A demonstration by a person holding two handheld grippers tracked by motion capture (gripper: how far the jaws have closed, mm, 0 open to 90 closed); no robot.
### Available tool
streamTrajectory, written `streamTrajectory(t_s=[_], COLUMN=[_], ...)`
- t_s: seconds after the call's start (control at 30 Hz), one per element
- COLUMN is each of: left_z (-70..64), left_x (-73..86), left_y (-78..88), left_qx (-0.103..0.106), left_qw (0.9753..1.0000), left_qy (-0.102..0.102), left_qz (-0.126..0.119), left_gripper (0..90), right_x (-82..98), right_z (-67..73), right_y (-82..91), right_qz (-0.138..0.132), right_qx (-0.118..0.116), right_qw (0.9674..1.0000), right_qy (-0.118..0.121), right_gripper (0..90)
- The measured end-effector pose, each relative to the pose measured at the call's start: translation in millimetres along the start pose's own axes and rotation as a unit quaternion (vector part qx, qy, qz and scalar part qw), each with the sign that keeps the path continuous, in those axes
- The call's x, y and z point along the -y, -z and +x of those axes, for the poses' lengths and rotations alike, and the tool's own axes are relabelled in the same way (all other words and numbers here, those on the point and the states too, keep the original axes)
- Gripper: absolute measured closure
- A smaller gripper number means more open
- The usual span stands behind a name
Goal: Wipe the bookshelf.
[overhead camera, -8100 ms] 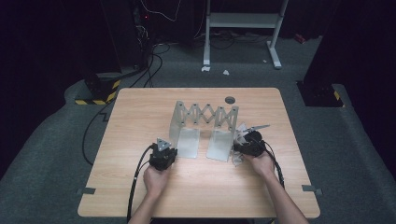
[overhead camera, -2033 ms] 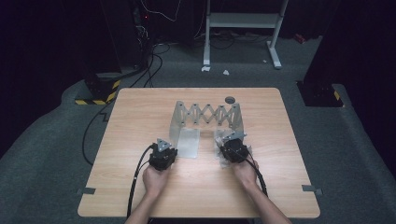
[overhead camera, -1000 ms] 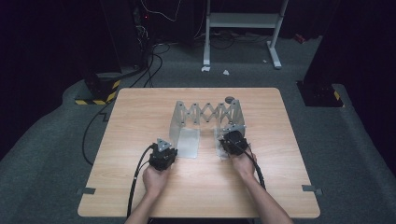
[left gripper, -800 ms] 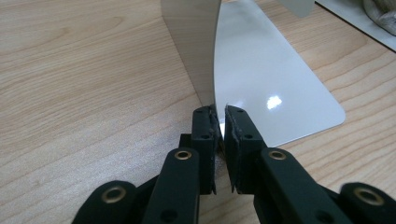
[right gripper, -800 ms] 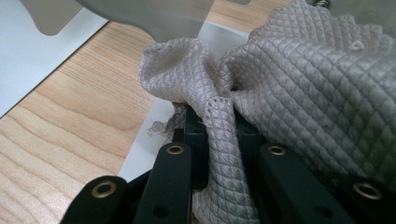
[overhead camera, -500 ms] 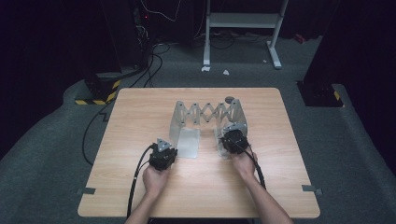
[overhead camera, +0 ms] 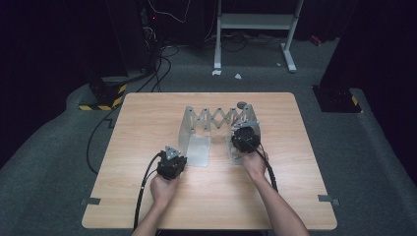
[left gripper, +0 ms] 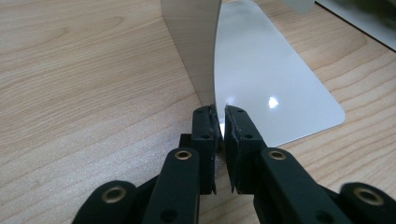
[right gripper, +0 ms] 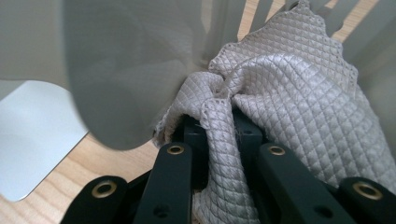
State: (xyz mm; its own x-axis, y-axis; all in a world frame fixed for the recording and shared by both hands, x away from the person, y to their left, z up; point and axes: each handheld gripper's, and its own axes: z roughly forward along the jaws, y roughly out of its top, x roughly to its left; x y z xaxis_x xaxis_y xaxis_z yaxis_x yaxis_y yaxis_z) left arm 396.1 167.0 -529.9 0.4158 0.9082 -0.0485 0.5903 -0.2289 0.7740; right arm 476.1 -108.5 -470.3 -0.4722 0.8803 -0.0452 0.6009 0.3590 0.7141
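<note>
Left gripper [overhead camera: 171, 163], near table edge: jaws pinched on near edge of left metal plate [left gripper: 275, 88], upright wall meeting flat foot on wooden table [overhead camera: 147, 128]. Right gripper [overhead camera: 244, 138], farther in: jaws clamped on fold of quilted pale cloth [right gripper: 289, 112], cloth pressed against right upright plate [overhead camera: 248, 118]. Beyond: scissor-lattice rack [overhead camera: 219, 118] linking both plates; small dark disc [overhead camera: 241, 104] behind rack

Lit table, dark surroundings, blurred close-ups

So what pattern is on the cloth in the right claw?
Pale grey-white cloth with a quilted diamond pattern, clearest in the right gripper view.
</note>
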Motion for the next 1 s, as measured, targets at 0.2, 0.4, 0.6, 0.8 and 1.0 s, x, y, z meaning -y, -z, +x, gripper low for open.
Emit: streamTrajectory(t_s=[0.2, 0.4, 0.6, 0.8, 1.0], left_z=[-0.1, 0.8, -0.1, -0.1, -0.1], left_x=[0.0, 0.0, 0.0, 0.0, 0.0], left_y=[0.0, 0.0, -0.1, 0.0, 0.0], left_qx=[-0.001, 0.003, 0.000, -0.001, -0.001], left_qw=[1.0000, 1.0000, 1.0000, 1.0000, 1.0000], left_qy=[-0.002, 0.003, 0.001, 0.000, 0.000], left_qz=[0.000, 0.000, 0.000, 0.000, 0.000], left_gripper=[82.1, 82.2, 82.1, 82.2, 82.2], right_x=[5.7, 15.9, 18.2, 5.7, -11.0], right_z=[-1.9, -5.2, -9.2, -11.4, -13.8], right_y=[-20.1, -35.0, -35.2, -25.0, -5.3], right_qz=[0.021, 0.037, 0.042, 0.019, -0.017], right_qx=[0.005, -0.009, -0.023, -0.030, -0.031], right_qw=[0.9998, 0.9993, 0.9988, 0.9993, 0.9993], right_qy=[-0.003, -0.003, -0.007, -0.011, -0.011], right_gripper=[80.6, 80.5, 80.4, 80.5, 80.4])
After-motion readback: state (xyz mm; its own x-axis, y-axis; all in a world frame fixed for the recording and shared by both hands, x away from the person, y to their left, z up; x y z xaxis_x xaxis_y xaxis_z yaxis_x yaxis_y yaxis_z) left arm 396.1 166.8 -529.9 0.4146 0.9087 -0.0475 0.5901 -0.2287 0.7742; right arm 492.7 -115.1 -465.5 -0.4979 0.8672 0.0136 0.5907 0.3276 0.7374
